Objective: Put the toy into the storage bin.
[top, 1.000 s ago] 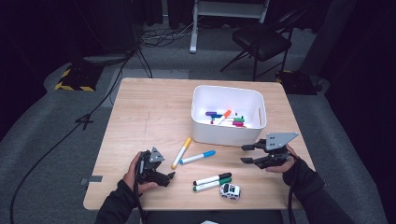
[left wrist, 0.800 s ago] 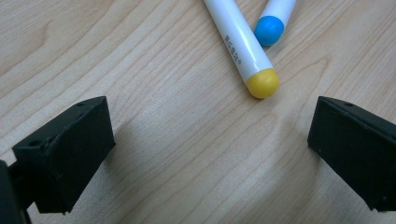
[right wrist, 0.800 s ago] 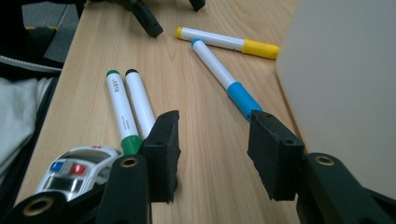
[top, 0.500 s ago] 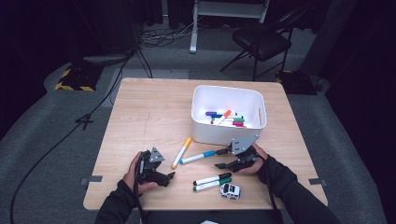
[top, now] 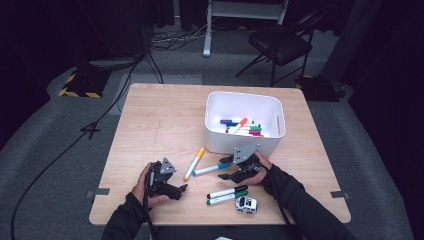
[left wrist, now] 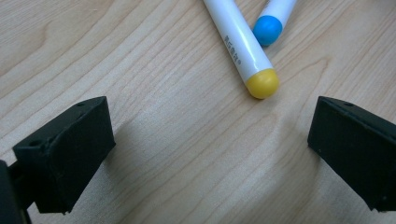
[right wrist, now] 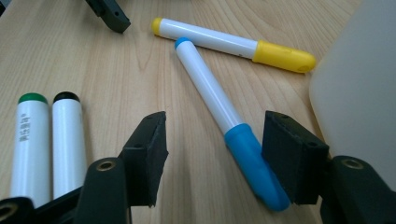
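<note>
1. The right gripper has just been widening its fingers; the blue marker lies between them on the tabletop, its cap beside the 3 o'clock finger, unpinched.
2. The white bin sits at 1 o'clock of it.
3. The left gripper rests with fingers spread, the yellow marker at 12 o'clock.

I see a pale wood-grain tabletop. White bin at centre right, mixed-colour markers inside. White markers, lower middle: yellow-capped marker, blue-capped marker, black-capped marker, green-capped marker. Toy car white with dark windows. Both tongs black: left tongs, right tongs. Floor grey carpet.
</note>
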Motion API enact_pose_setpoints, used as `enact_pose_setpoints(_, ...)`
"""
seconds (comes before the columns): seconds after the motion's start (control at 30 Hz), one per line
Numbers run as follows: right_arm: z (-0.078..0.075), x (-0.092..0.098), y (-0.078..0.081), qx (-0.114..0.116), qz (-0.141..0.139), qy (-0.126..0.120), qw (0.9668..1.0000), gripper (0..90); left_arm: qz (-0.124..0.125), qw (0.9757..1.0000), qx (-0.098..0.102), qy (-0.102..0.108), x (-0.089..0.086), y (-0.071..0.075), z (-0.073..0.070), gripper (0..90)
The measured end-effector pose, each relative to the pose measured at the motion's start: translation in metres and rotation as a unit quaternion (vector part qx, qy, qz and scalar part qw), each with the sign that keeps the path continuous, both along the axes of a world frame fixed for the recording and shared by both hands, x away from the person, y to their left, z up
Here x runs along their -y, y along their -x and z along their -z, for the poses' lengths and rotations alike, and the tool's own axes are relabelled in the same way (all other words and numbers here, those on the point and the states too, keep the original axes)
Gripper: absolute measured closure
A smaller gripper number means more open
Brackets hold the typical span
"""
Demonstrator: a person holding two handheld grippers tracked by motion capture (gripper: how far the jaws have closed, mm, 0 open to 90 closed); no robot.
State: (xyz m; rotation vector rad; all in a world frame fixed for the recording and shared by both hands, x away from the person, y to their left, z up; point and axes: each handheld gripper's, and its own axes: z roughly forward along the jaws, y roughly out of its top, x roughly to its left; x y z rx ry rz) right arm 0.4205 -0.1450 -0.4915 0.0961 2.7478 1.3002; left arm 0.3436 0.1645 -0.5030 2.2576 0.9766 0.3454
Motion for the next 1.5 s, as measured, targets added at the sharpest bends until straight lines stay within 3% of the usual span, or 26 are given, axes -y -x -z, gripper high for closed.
enact_pose_setpoints(0.23,0.007,-0.004,-0.004,-0.01,0.0,0.018,0.9998,46.0,0.0,1.0,0.0,0.0,0.0,0.0,0.0,0.6)
enact_pose_setpoints(0.37,0.01,0.0,-0.003,-0.032,-0.008,0.01,0.9994,61.6,0.0,1.0,0.0,0.0,0.0,0.0,0.0,0.6)
enact_pose_setpoints(0.5,0.01,0.007,0.002,-0.032,-0.022,0.01,0.9992,73.8,0.002,1.0,-0.004,0.004,0.001,0.0,0.0,0.6)
enact_pose_setpoints(0.57,0.01,0.011,0.005,-0.029,-0.028,0.01,0.9991,74.7,-0.004,1.0,-0.002,0.0,0.002,0.0,0.0,0.6)
enact_pose_setpoints(0.7,0.009,0.023,0.009,-0.03,-0.025,0.015,0.9991,75.0,0.01,1.0,0.002,0.001,0.015,-0.001,0.0,0.6)
enact_pose_setpoints(0.8,0.008,0.035,0.013,-0.031,-0.015,0.019,0.9992,75.0,0.018,0.9998,-0.008,0.006,0.026,-0.003,0.0,0.6)
enact_pose_setpoints(0.9,0.008,0.05,0.015,-0.033,-0.001,0.02,0.9992,75.0,0.01,0.9999,-0.008,-0.001,0.035,-0.005,-0.001,0.6)
enact_pose_setpoints(0.93,0.007,0.056,0.016,-0.035,0.004,0.02,0.9992,75.0,0.019,0.9998,-0.004,0.003,0.036,-0.007,0.0,0.6)
enact_pose_setpoints(1.03,0.008,0.07,0.015,-0.035,0.018,0.018,0.9991,75.0,0.005,0.9999,-0.01,0.002,0.039,-0.01,-0.001,0.8)
enact_pose_setpoints(1.1,0.008,0.079,0.015,-0.037,0.026,0.015,0.9988,75.0,-0.002,1.0,0.002,0.009,0.039,-0.011,-0.001,5.6)
enact_pose_setpoints(1.23,0.008,0.093,0.014,-0.038,0.04,0.015,0.9984,75.0,-0.013,0.9996,0.02,0.016,0.04,-0.014,-0.003,27.0)
enact_pose_setpoints(1.4,0.008,0.1,0.014,-0.043,0.05,0.014,0.9977,75.0,-0.008,0.9995,0.021,0.023,0.038,-0.014,-0.005,51.4)
enact_pose_setpoints(1.5,0.008,0.101,0.013,-0.045,0.049,0.014,0.9977,75.0,0.0,0.9994,0.024,0.024,0.036,-0.012,-0.005,60.6)
